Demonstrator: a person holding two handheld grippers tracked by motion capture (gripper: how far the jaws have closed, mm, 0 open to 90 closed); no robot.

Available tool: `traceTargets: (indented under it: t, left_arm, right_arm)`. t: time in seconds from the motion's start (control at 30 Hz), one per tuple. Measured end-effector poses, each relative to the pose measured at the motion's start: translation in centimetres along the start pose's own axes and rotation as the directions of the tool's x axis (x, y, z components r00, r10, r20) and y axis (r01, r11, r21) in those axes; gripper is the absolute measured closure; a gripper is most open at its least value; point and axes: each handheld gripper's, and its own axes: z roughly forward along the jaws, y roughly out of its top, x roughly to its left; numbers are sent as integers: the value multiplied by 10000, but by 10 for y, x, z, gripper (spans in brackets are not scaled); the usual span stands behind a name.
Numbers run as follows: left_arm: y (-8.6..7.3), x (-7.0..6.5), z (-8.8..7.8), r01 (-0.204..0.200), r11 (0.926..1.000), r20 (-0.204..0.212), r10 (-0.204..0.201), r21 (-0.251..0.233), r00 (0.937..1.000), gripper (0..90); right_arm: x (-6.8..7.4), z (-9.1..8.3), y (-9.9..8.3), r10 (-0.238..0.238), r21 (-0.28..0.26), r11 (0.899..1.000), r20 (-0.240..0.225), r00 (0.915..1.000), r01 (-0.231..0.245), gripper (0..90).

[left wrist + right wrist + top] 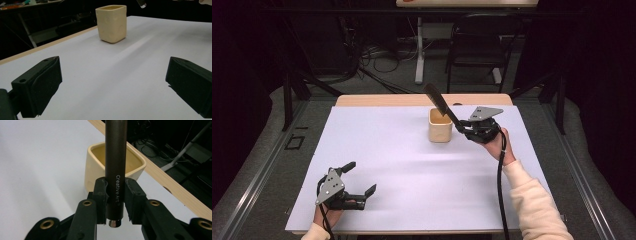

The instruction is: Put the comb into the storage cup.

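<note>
Resting low at the near left of the white table [387, 165], left gripper [360, 179] with jaws spread wide, nothing between. Farther right, cream cup [440, 127] standing near the far edge. Right gripper [460, 126] just beside it, pads [101, 195] pinching a dark pen [115, 170] near its lower end, barrel slanting up over the cup's mouth.

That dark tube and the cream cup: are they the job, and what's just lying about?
In use:
- dark tube, clamped in the right tool
- cream cup, just beyond it

Not in use:
- left tool, open, apart from both
- black chair behind the table
</note>
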Motion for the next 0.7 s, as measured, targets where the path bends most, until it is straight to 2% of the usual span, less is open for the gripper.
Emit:
traceTargets:
  t: [0.7]
  left_arm:
    - [0, 0, 0, 0, 10000, -51, 0, 6, 10000, 4]
  right_arm:
    - [-5, 2, 17, -283, -251, 9993, 348, 9990, 292, 728]
